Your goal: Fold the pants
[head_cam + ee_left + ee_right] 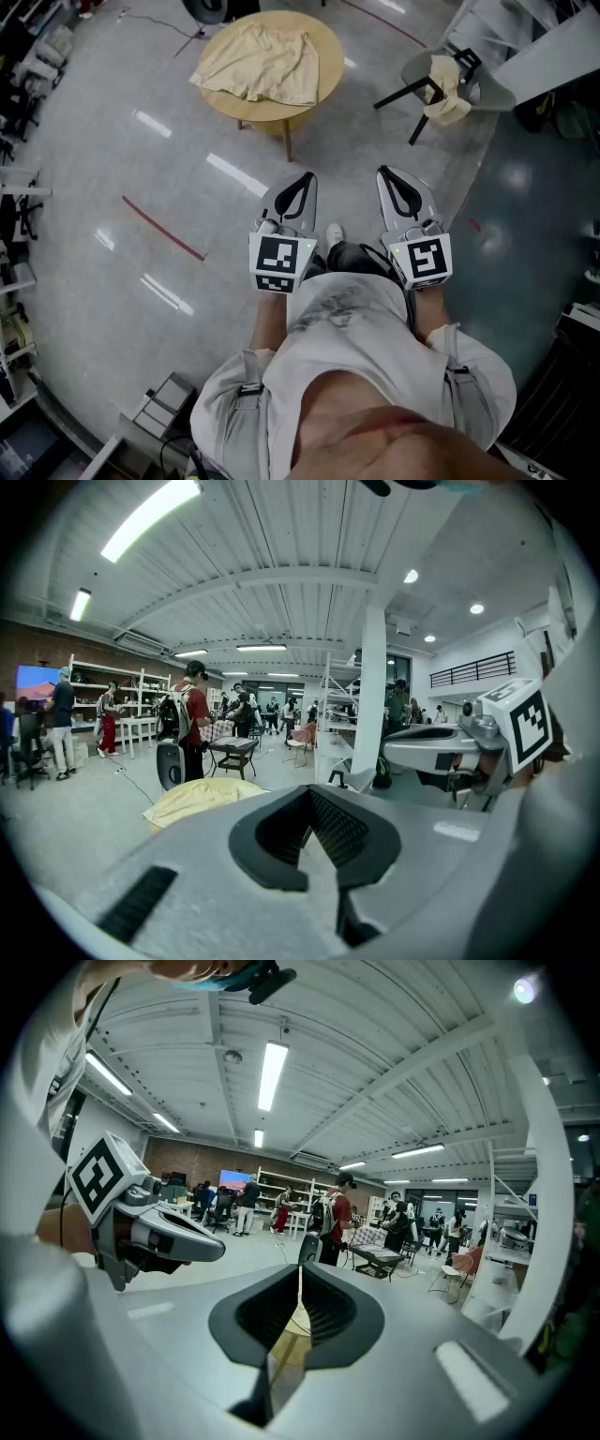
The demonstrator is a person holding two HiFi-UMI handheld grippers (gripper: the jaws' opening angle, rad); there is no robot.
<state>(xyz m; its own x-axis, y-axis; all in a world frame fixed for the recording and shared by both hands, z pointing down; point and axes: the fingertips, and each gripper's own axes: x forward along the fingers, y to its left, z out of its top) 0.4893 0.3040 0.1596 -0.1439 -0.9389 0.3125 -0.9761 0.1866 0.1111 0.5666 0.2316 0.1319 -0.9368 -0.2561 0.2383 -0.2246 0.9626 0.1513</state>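
Observation:
Cream-coloured pants (263, 62) lie crumpled on a round wooden table (327, 45) at the top of the head view. In the left gripper view the pants (195, 799) show low at left, beyond the jaws. My left gripper (304, 178) and right gripper (385, 175) are held side by side in front of my body, well short of the table. Both are shut with nothing between the jaws. The left gripper (312, 803) and right gripper (300, 1279) point roughly level toward the table.
A grey chair (448, 82) with a cream cloth on it stands to the right of the table. Red tape lines (162, 228) mark the shiny grey floor. Shelving and clutter line the left edge. Several people (192, 719) stand far off in the hall.

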